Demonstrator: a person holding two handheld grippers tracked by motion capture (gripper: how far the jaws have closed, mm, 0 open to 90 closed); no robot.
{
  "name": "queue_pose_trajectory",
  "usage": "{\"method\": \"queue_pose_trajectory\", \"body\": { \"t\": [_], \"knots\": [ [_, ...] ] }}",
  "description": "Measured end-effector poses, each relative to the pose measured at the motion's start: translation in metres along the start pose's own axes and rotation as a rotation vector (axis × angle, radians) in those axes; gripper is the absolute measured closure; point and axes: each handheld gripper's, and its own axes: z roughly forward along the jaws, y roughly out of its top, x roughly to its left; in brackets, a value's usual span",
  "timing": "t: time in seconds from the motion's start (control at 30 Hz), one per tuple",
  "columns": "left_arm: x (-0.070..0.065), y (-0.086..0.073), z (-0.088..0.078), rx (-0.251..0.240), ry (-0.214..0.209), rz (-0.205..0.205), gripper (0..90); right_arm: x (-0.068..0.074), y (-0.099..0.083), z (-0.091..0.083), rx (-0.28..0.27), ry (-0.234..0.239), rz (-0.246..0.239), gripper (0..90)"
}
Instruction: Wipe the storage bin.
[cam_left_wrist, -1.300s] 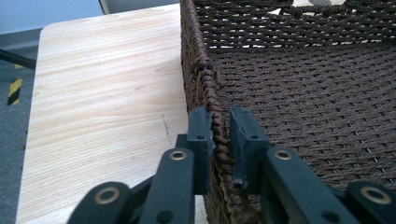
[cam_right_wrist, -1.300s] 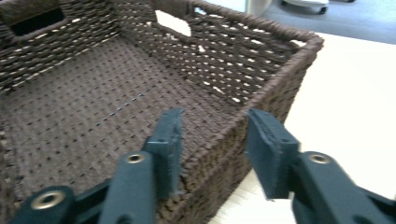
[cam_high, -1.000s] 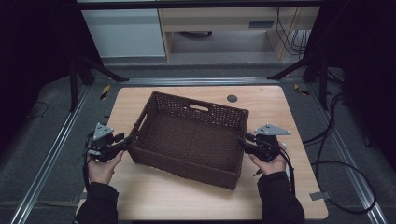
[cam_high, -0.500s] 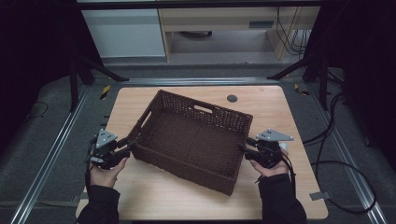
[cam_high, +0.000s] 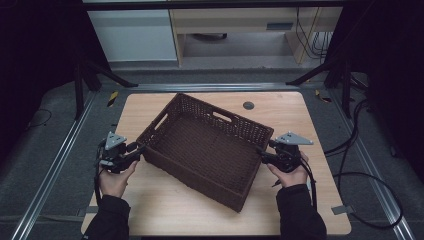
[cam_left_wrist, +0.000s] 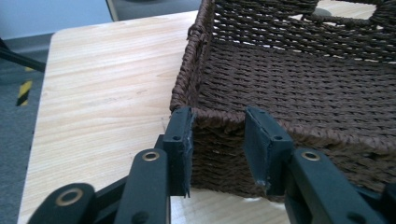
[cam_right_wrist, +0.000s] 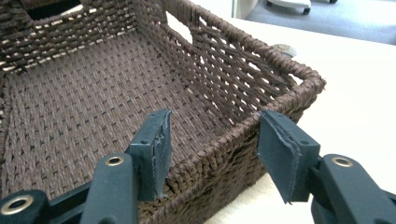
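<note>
Your left hand-held gripper (cam_high: 141, 148) reaches level from the tabletop's (cam_high: 150, 210) left side, its jaws straddling the wicker basket's (cam_high: 210, 150) corner rim, just opening. Your right hand-held gripper (cam_high: 261, 152) mirrors it, jaws just opening, released astride the rim. The basket sits skewed mid-tabletop.
</note>
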Motion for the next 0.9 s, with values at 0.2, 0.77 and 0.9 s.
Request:
{"method": "queue_pose_trajectory", "body": {
  "t": [0.2,0.77,0.9],
  "knots": [
    [-0.019,-0.001,-0.007,-0.015,-0.04,0.018,57.9,0.004,-0.001,-0.005,0.025,0.001,0.017,47.2],
    [-0.021,0.004,0.015,-0.006,-0.014,0.023,57.1,0.0,0.006,-0.009,-0.02,-0.02,-0.03,33.4],
    [-0.019,0.004,0.019,0.006,-0.004,0.017,57.4,-0.006,0.004,-0.004,-0.031,-0.047,-0.035,32.0]
  ]
}}
